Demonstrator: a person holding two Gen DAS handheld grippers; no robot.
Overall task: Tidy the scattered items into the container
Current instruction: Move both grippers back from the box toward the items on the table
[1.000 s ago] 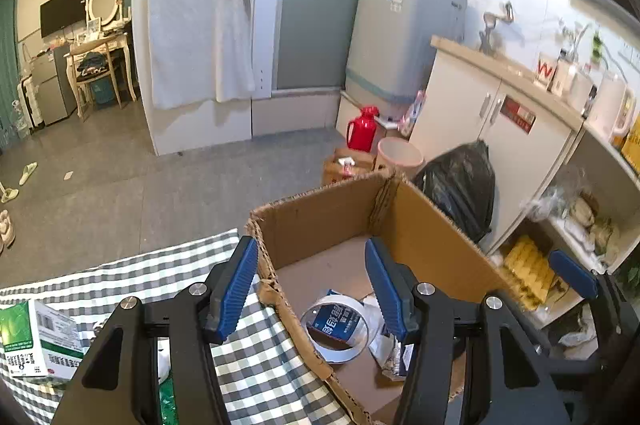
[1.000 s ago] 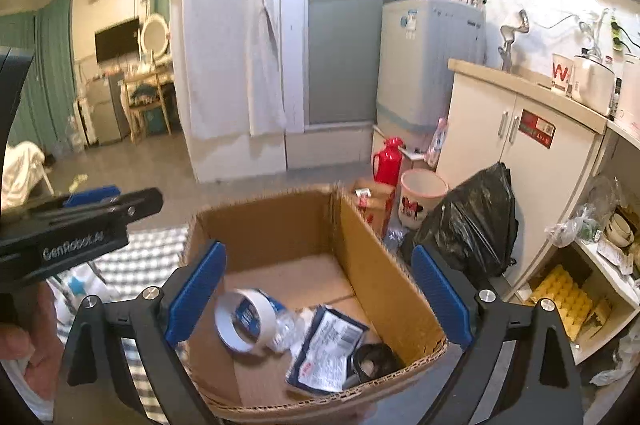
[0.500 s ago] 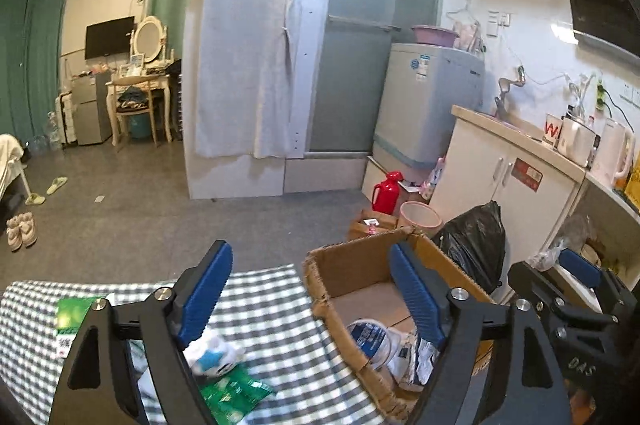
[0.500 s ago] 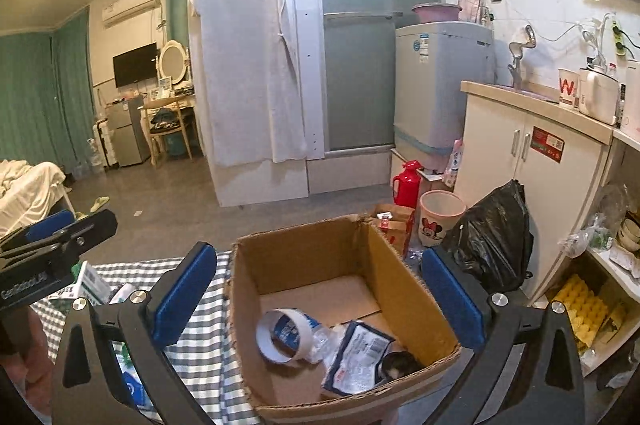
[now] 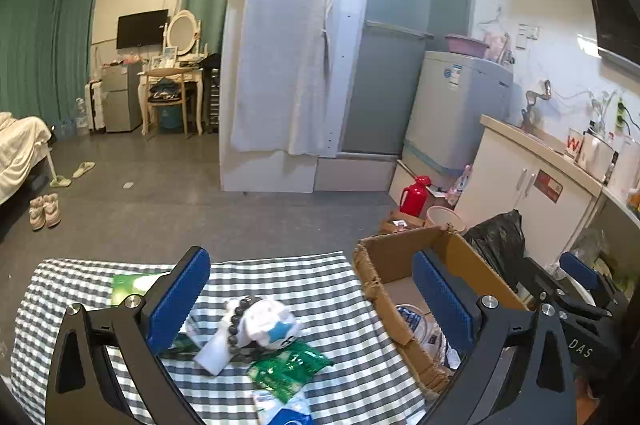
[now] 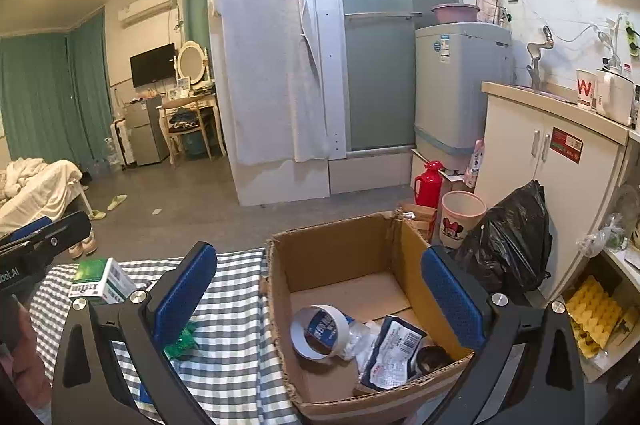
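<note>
Cardboard box (image 5: 472, 265) lies right; left gripper (image 5: 310, 299), jaws just opened wide and empty, faces white-blue bundle (image 5: 268, 321), probably socks.

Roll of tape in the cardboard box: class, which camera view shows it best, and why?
The right wrist view: the roll of tape lies whole and unobstructed in the cardboard box. In the left wrist view only part of it shows behind the box wall and a blue finger.

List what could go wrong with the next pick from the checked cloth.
1. The white bundle, bead bracelet and green packet lie heaped together; the open left gripper may drag several at once.
2. The cardboard box has torn edges that could snag items.
3. The right gripper hangs open over the box, crowding the drop.
</note>
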